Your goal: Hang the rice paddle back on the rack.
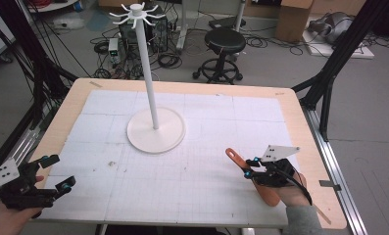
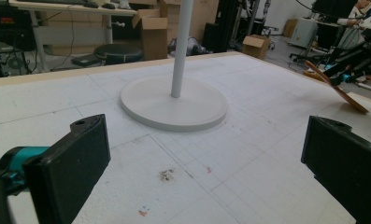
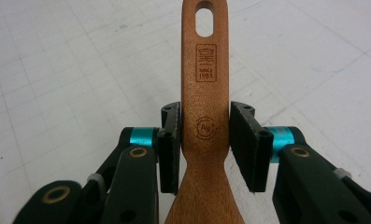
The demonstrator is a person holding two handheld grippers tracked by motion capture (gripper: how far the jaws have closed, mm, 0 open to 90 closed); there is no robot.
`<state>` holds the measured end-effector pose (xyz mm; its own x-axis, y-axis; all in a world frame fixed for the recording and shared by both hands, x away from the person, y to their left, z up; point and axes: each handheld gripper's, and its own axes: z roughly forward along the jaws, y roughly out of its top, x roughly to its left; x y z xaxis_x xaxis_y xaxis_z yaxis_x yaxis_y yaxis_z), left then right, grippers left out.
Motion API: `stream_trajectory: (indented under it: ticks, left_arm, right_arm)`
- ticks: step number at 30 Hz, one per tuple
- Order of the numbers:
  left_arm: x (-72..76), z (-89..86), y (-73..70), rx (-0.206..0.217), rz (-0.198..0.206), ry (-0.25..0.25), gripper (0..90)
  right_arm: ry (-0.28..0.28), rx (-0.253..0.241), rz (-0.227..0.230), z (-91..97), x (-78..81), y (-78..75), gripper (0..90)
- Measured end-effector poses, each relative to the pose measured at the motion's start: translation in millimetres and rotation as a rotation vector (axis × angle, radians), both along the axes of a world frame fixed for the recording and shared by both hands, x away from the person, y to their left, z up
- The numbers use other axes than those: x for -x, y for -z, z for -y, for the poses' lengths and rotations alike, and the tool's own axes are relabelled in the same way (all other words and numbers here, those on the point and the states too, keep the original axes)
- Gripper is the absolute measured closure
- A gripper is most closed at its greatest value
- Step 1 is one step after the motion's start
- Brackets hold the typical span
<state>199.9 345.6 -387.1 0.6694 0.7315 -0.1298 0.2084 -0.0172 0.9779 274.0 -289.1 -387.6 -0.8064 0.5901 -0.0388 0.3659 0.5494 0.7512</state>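
Your right tool [image 3: 205,144] is clamped on the handle of the wooden spatula [image 3: 205,93], hanging hole forward, blade toward your hand. The spatula sits well to the right of the white hook stand [image 1: 155,129] and nearer you. Judged step: grasp made, carry to the stand pending. Next, you likely raise the hole to a hook at the stand's top [image 1: 136,14]. Your left tool [image 1: 52,172], jaws apart and empty, rests left of the stand. The tabletop [image 1: 206,112] carries a gridded white sheet; a stool [image 1: 225,41], cables and boxes lie beyond the stand.
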Motion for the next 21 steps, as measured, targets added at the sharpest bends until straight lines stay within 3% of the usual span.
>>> stream_trajectory:
  ticks: [9,21]
  left_arm:
    - [0.5,0.4,-0.4,0.005,0.009,0.009,1.8]
    - [1.4,-0.9,-1.3,0.009,0.017,0.000,1.8]
  right_arm:
    - [0.012,-0.090,0.030,8.6,3.2,-8.4,65.1]
    - [0.025,-0.147,0.096,18.0,8.2,-21.3,65.2]
